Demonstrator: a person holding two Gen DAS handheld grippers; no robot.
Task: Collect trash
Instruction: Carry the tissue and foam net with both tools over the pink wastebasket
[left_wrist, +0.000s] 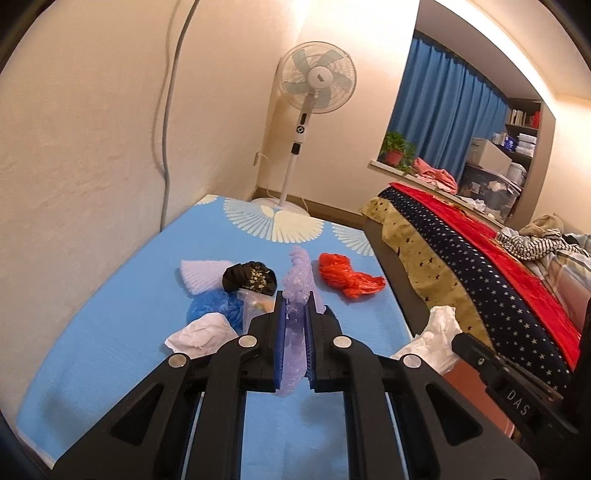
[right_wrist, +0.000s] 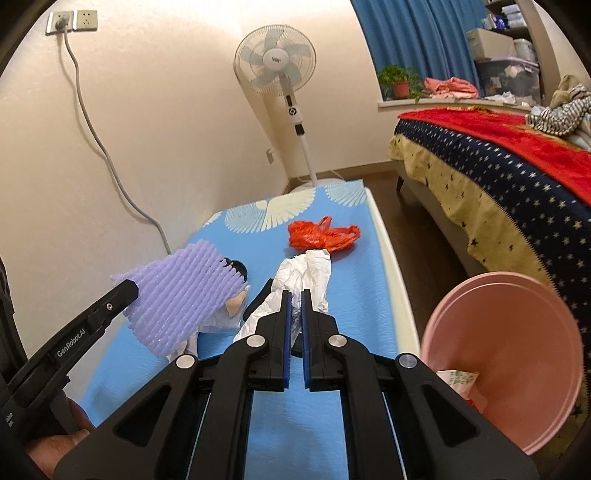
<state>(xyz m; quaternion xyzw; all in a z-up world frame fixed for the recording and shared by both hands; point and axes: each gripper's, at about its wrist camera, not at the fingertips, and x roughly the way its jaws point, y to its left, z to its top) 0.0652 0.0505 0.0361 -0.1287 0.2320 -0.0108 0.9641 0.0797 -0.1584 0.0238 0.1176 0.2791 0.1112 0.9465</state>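
Left tool (left_wrist: 295, 306) clamps purple foam net (left_wrist: 297, 280); right tool (right_wrist: 295, 299) clamps white paper (right_wrist: 306, 273).

I read "GenRobot.AI" on the left claw (right_wrist: 125, 291) side; "DAS" on the right claw (left_wrist: 461, 341); the fan (right_wrist: 275, 59) badge looks illegible.

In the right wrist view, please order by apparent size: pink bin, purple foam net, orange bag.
1. pink bin
2. purple foam net
3. orange bag
The bin and net are nearer the camera, so true sizes stay unsure.
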